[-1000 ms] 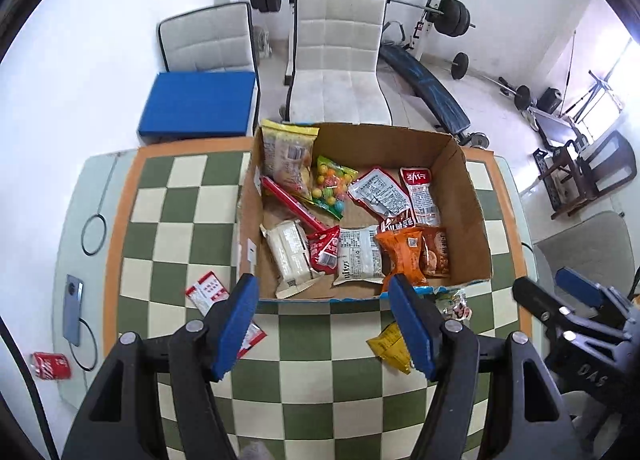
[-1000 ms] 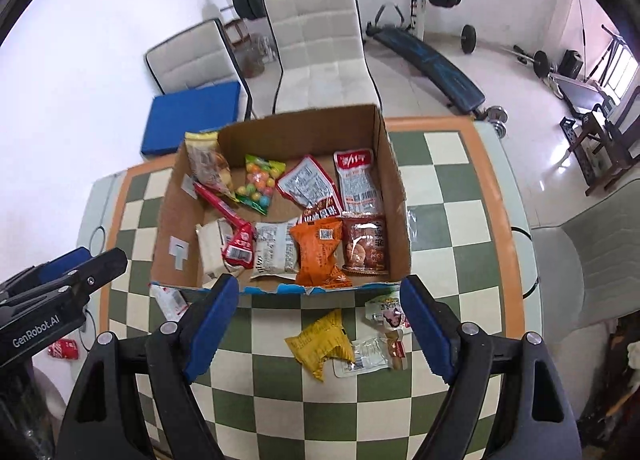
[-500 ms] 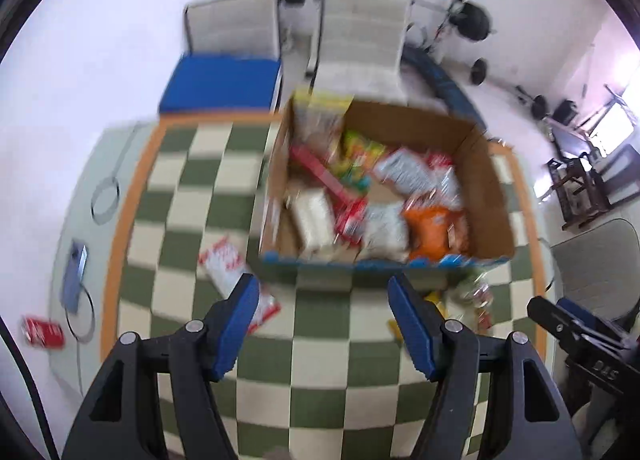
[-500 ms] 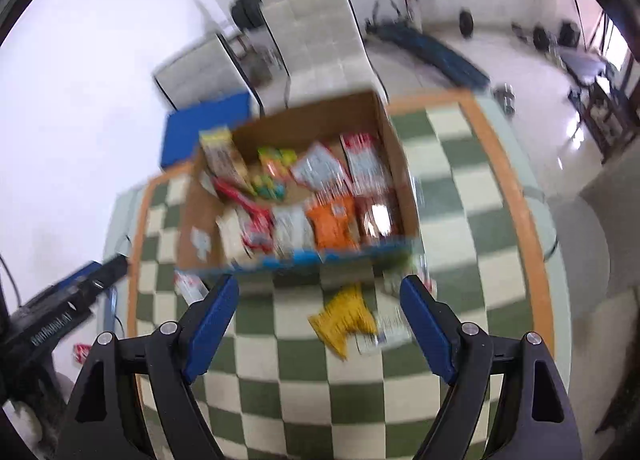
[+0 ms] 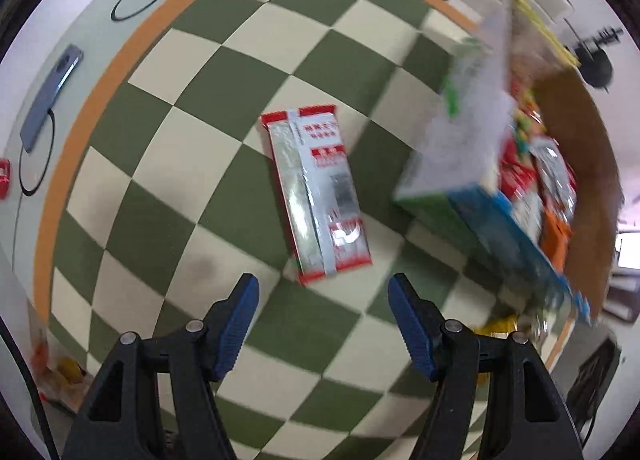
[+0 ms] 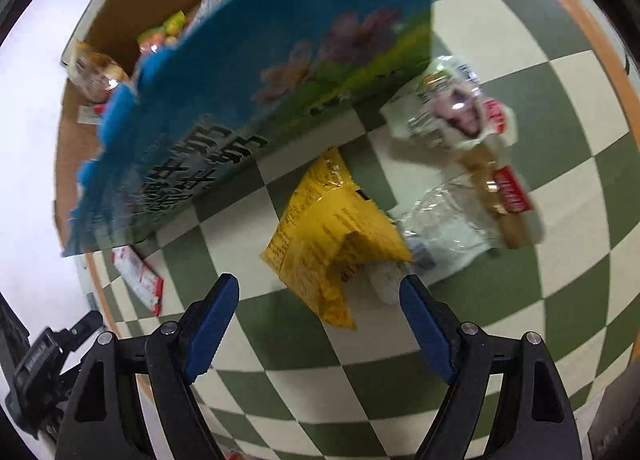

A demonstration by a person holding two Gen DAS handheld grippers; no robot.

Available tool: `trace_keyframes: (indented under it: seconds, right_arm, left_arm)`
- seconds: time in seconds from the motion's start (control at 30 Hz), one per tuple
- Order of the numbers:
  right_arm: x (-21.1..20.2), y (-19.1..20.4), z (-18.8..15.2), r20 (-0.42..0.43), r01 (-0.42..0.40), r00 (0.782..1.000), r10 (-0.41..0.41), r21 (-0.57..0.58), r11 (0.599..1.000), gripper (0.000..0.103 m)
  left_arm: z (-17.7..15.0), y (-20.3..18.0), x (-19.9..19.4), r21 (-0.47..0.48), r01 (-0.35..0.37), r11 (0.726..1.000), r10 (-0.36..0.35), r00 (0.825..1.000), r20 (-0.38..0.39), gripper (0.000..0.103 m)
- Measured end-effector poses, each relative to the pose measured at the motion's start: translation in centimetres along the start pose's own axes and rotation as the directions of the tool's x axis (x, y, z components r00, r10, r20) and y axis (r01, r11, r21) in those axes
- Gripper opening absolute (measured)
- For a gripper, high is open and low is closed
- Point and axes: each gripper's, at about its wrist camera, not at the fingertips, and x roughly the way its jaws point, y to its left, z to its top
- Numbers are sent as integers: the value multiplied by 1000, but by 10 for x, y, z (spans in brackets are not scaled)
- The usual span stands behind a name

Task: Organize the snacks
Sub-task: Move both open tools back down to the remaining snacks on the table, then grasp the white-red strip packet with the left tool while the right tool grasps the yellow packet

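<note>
Both my grippers have dropped low over the table: my left gripper (image 5: 323,302), jaws apart, frames the red-and-silver packet (image 5: 318,196) left of the box (image 5: 452,164); my right gripper (image 6: 319,310), also apart, lines up on the yellow bag (image 6: 336,236). Pickups look imminent.

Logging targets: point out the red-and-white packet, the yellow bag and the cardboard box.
red-and-white packet (image 5: 318,196), left wrist view, middle of wrapper.
yellow bag (image 6: 332,232), right wrist view, centre of bag.
cardboard box (image 6: 256,72), right wrist view, printed outer wall.
</note>
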Motion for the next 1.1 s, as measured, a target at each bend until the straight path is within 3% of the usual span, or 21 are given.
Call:
trace_keyframes:
  seconds: [0.17,0.37,0.5,0.73,0.8,0.83,0.97,1.1]
  right_arm:
    - [13,18,1,16,44,999,-43,-13,999,85]
    - [22,33,-2,26,96,995,-95,-37,995,85]
    - [29,35,-5,22,102,995,-101,-24,995,85]
    - [28,30,0,35,96,995,-97,25,995,84]
    - [28,24,8,29,89,996,-90,40,995,74]
    - [29,23,10,20,93,995,-94,41,995,60]
    - [26,23,9,31,65,997,-65,19,998,52]
    - [18,17,-3,22,53,998,-52,-16,998,51]
  left_arm:
    - [21,-5,32,-5,-39,999,39,999,-18,65]
    - [23,-16,64,40,-83,996,85,995,-48,65]
    - [16,-31,70,154,-138,978,143,989,-25,65]
    - [1,-25,70,251,-144,957,153,988,-17,55]
    - [-7,-21,71,277,-145,950,159,987,-29,54]
    - [-12,-19,70,285,-146,947,162,986,-34,54]
    - [-47,-19,70,356,-142,924,168,985,-46,53]
    - [-87,-24,66,418,-102,903,145,987,-72,52]
